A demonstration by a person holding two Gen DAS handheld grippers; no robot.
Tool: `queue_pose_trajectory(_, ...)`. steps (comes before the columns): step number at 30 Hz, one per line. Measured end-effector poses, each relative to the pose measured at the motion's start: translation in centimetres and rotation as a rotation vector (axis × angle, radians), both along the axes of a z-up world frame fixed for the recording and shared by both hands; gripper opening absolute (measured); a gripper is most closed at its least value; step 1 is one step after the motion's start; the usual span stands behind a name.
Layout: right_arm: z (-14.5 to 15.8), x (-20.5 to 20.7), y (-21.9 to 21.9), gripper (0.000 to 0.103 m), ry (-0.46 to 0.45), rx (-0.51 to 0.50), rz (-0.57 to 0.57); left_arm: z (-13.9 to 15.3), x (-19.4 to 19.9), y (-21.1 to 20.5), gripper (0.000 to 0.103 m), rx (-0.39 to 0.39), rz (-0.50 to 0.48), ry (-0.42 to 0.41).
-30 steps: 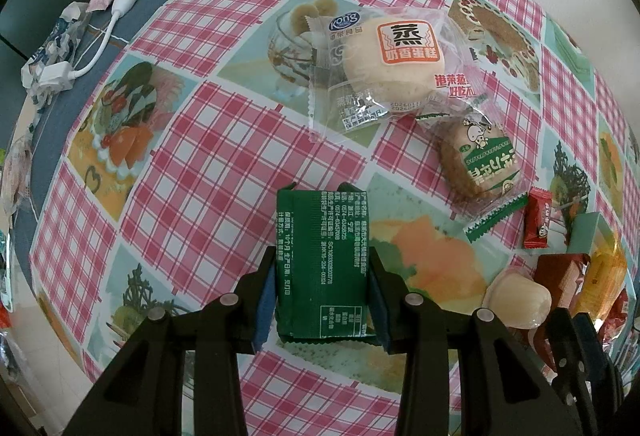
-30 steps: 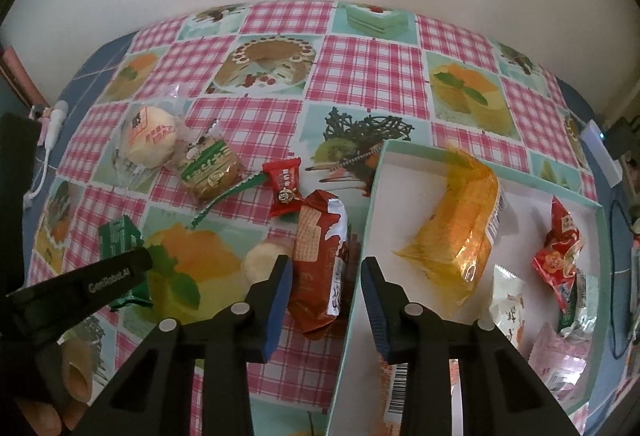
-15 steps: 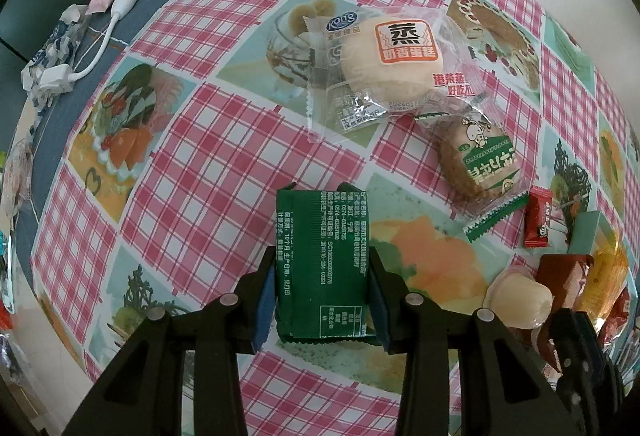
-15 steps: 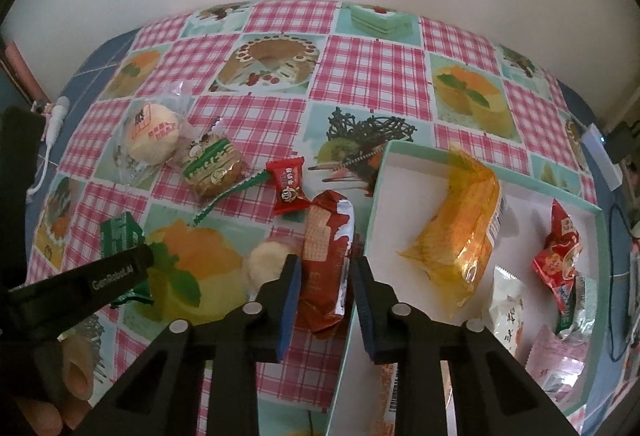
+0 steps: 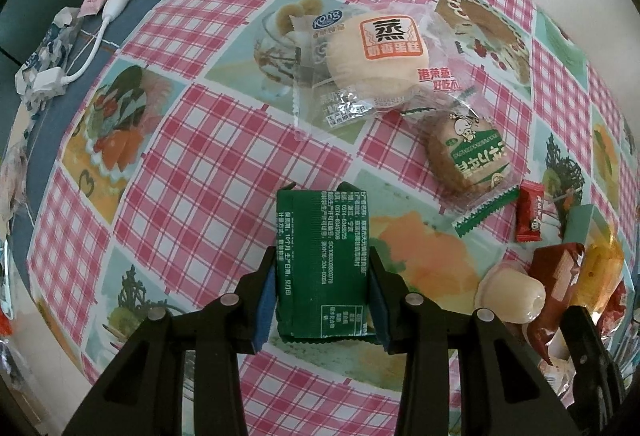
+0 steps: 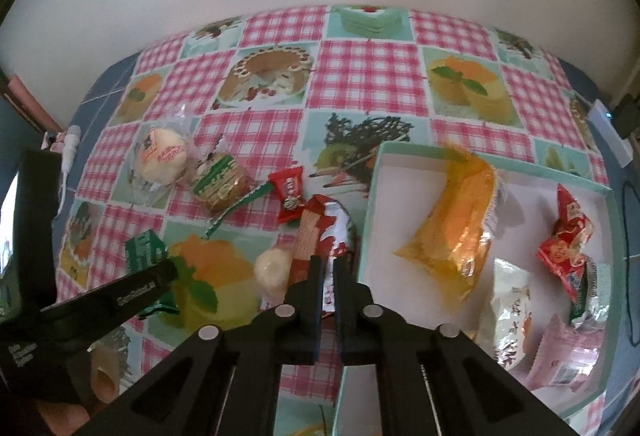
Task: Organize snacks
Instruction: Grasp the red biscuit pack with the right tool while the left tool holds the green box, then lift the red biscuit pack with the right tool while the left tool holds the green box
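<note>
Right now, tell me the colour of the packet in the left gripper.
Dark green packet with white print, clearest in the left wrist view.

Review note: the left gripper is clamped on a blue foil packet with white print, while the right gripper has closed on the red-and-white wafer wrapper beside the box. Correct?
One error: the foil packet in the left gripper is green, not blue, as the left wrist view shows. The rest holds: the right gripper is closed on the red-and-white wafer wrapper beside the mint-rimmed box.
</note>
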State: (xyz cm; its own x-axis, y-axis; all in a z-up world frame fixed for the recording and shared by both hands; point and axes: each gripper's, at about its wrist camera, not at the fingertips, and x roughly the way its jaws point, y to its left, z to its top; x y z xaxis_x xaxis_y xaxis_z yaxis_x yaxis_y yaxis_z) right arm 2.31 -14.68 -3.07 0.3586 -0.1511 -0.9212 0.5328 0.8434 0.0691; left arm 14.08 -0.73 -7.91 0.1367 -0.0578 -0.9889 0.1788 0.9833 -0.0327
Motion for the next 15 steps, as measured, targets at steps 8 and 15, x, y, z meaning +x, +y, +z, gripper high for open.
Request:
queue_pose_trajectory(8, -0.2, 0.5, 0.6, 0.023, -0.001, 0.002, 0.022, -0.1, 0.0, 0.3, 0.042, 0.000, -0.001, 0.001)
queue_pose_trajectory(15, -1.1, 0.6, 1.1, 0.034, 0.062, -0.012, 0.039, -0.1, 0.0, 0.2, 0.042, -0.001, 0.001, 0.002)
